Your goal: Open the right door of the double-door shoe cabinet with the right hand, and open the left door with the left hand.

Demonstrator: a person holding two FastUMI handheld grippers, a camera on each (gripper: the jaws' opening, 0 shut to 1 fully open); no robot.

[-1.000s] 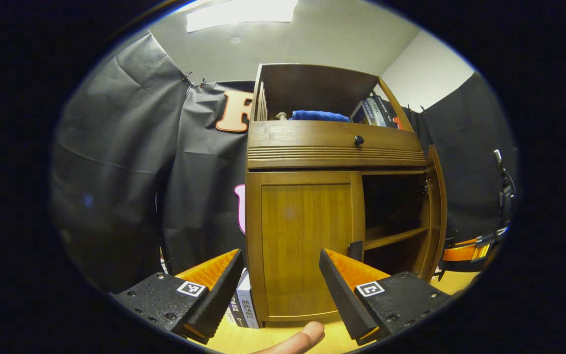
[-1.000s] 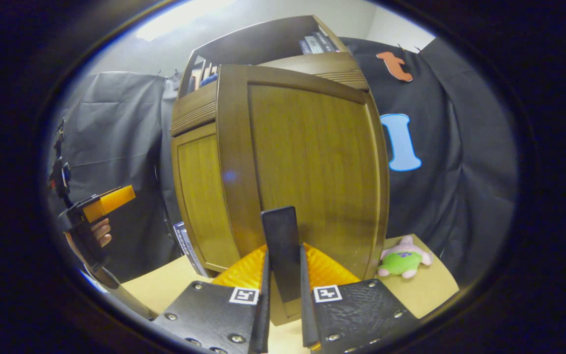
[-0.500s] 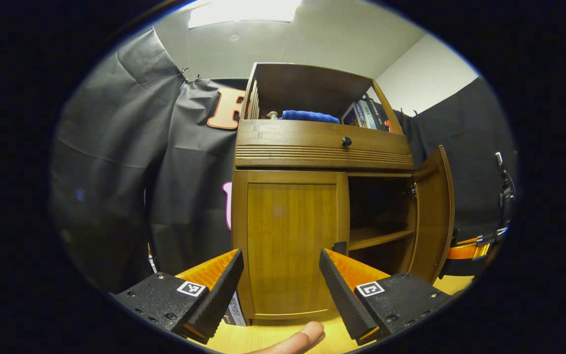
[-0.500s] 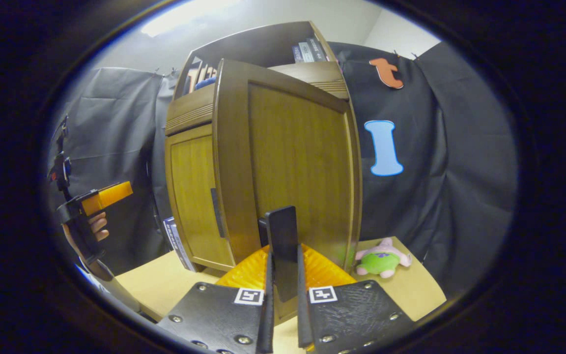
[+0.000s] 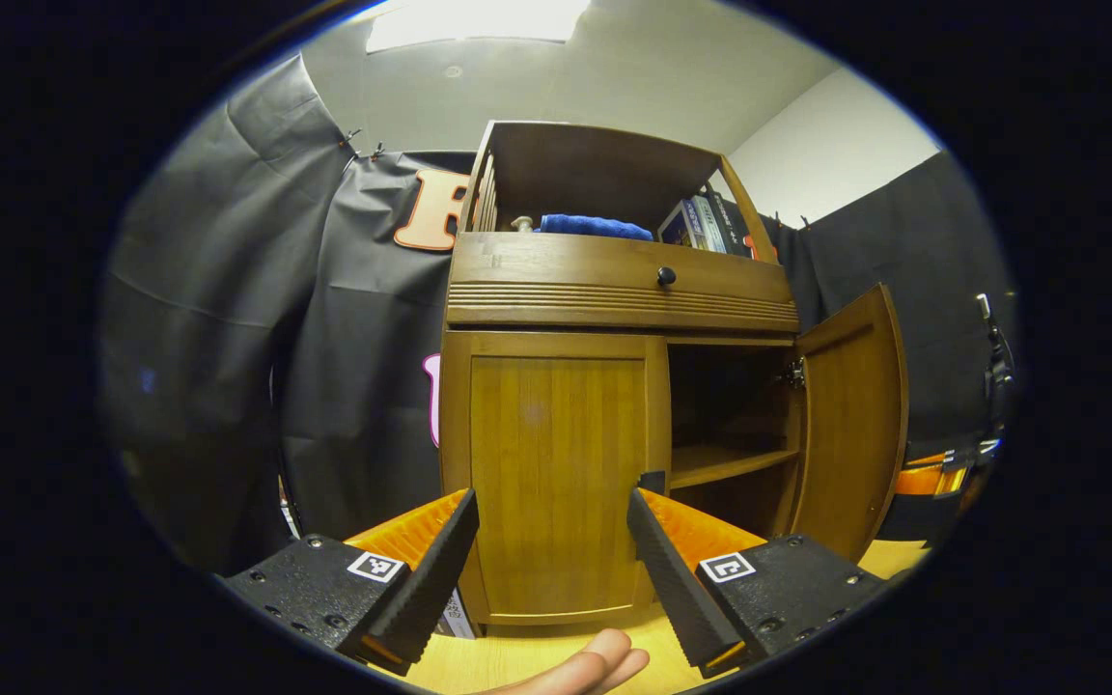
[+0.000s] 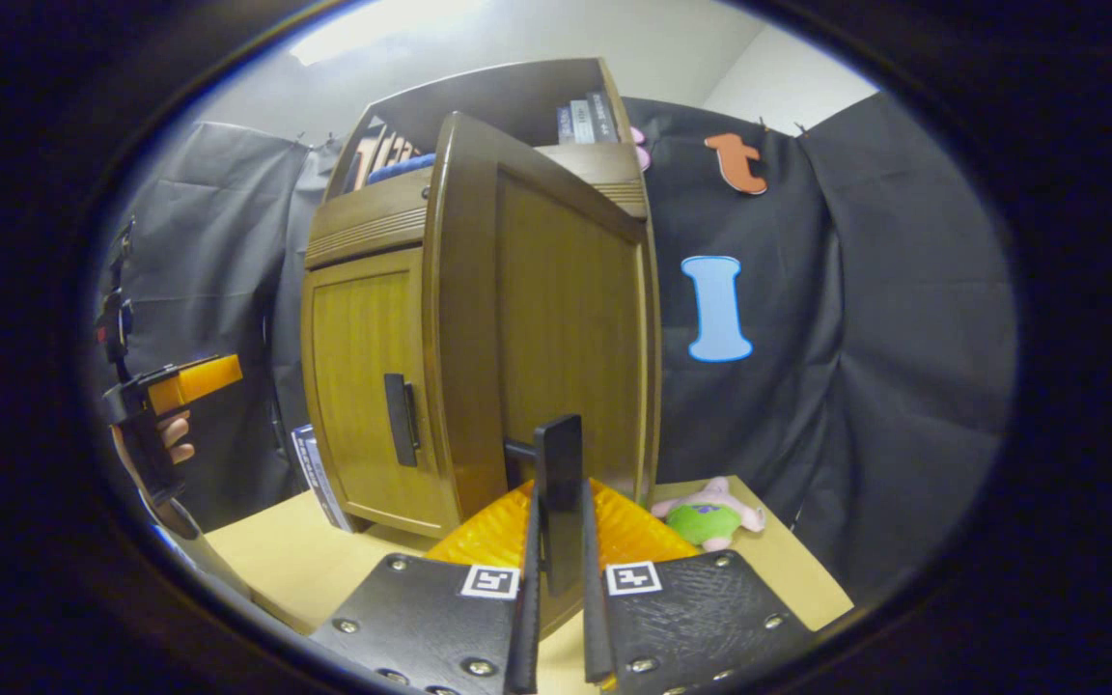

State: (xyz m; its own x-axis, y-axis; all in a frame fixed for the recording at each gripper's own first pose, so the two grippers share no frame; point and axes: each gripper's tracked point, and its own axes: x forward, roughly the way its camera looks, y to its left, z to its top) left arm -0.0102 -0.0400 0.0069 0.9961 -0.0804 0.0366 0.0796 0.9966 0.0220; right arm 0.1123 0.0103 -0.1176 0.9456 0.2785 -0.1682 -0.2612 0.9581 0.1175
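Note:
A brown wooden shoe cabinet (image 5: 614, 290) stands on the table. Its left door (image 5: 556, 483) is closed, with a dark handle (image 6: 398, 420) on its inner edge. The right door (image 6: 556, 319) is swung well open, its inner face (image 5: 850, 415) showing beside a dark compartment with a shelf (image 5: 725, 463). My right gripper (image 6: 556, 512) is shut on the right door's dark handle (image 6: 559, 463). My left gripper (image 5: 551, 512) is open in front of the left door, short of it, with nothing between its fingers. In the right gripper view, that left gripper (image 6: 170, 391) is held by a hand at the far left.
The cabinet sits on a light wooden table (image 6: 286, 560). Books (image 6: 310, 463) lean at its left foot, and a pink and green plush toy (image 6: 710, 512) lies to its right. The top shelf holds a blue cloth (image 5: 595, 226) and books (image 5: 706, 220). A fingertip (image 5: 595, 666) shows below.
The right door has swung further open with my right gripper on its handle. The left door's handle has come into sight in the right gripper view. My left gripper has stayed open.

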